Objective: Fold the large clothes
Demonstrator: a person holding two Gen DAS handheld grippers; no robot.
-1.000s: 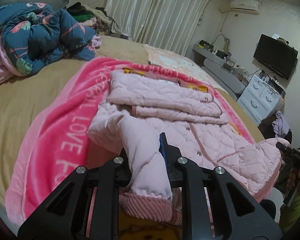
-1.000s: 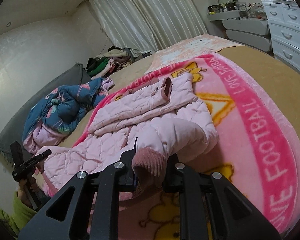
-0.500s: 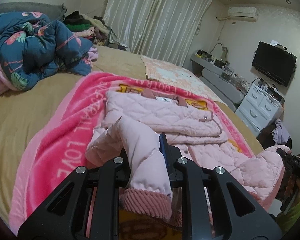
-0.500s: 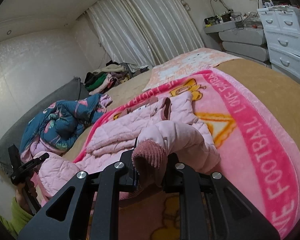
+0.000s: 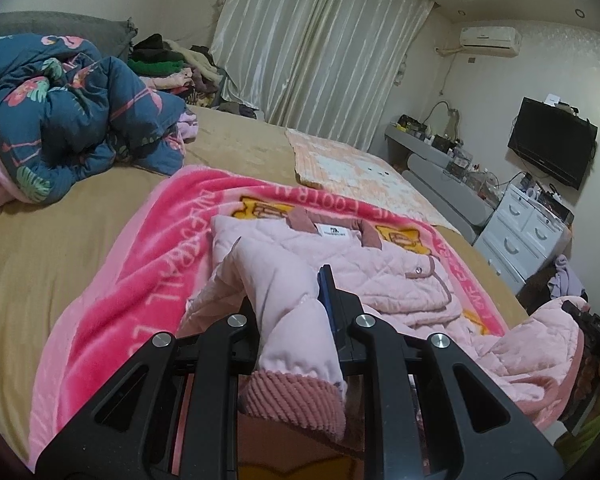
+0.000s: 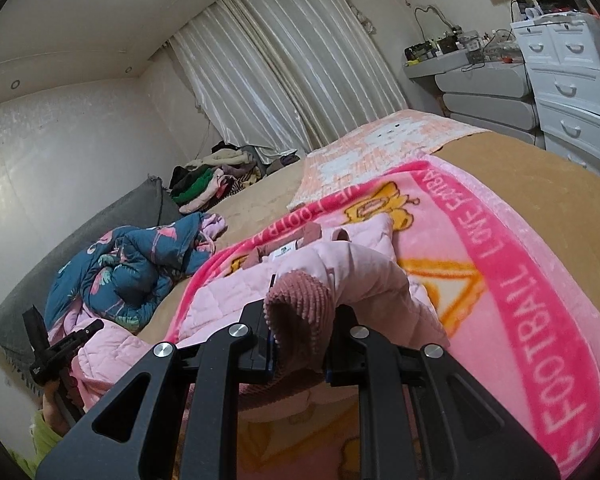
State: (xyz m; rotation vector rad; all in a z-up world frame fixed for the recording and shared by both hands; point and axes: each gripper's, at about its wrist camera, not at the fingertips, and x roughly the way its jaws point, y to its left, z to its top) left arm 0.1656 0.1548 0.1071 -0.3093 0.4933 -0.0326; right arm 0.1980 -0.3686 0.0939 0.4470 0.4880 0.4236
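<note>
A pale pink quilted jacket (image 5: pixel 384 276) lies collar-far on a bright pink blanket (image 5: pixel 140 280) on the bed. It also shows in the right wrist view (image 6: pixel 228 300). My left gripper (image 5: pixel 290 312) is shut on the jacket's left lower corner, with its ribbed dusty-pink hem (image 5: pixel 292 400), and holds it lifted and drawn toward the collar. My right gripper (image 6: pixel 300 320) is shut on the other ribbed corner (image 6: pixel 300 308), also lifted. Each gripper shows at the edge of the other's view, the right one (image 5: pixel 592 328) and the left one (image 6: pixel 56 352).
A blue floral duvet (image 5: pixel 60 112) is bunched at the bed's far left. A clothes pile (image 5: pixel 168 64) lies by the curtains. A peach checked mat (image 5: pixel 364 176) lies beyond the blanket. White drawers (image 5: pixel 528 232) and a wall TV (image 5: pixel 552 148) stand at the right.
Both grippers have carried the jacket's lower corners forward and up toward the collar, so the lower half folds over the upper half. Both stay shut.
</note>
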